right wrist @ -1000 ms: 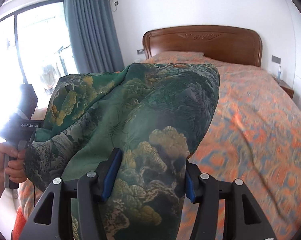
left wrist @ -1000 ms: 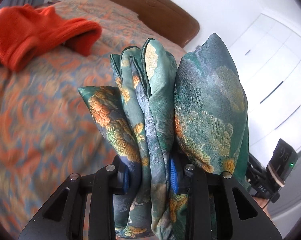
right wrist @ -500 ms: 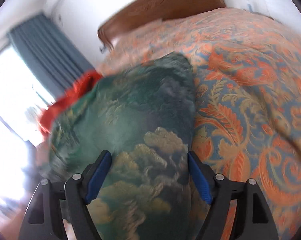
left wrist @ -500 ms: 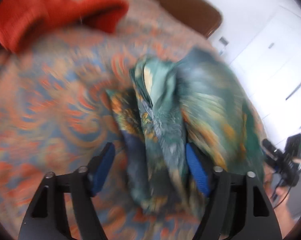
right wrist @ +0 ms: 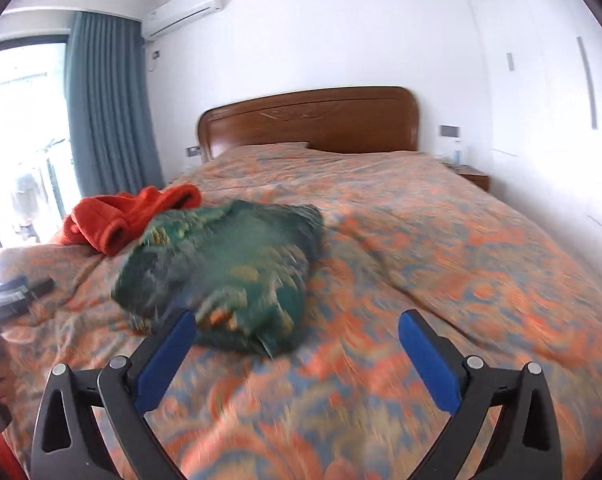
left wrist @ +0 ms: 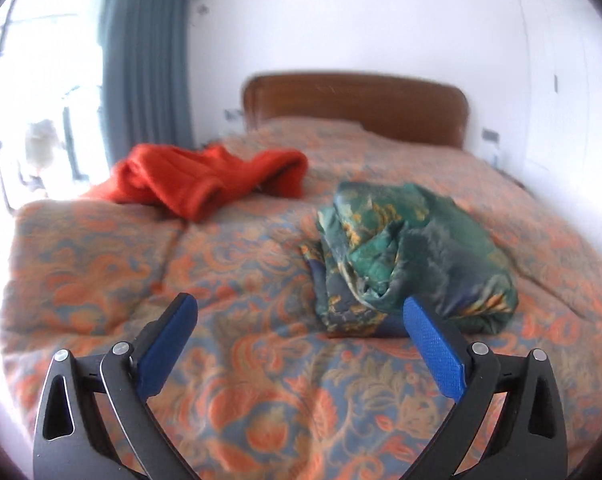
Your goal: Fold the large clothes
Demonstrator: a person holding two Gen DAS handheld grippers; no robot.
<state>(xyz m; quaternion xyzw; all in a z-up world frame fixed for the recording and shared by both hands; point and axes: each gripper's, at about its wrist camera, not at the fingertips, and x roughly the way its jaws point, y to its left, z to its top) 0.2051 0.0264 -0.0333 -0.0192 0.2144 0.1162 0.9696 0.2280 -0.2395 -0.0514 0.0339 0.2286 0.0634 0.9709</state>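
Both jaws just opened wide, empty | green garment (left wrist: 413,256) on bedspread (left wrist: 141,264), just beyond them

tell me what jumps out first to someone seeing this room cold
A bundled green patterned cloth lies in the middle of the orange flowered bedspread, just ahead of both open grippers. Behind it to the left, a bright orange-red garment sits crumpled near the bed's edge by the window. A wooden headboard closes the far end.
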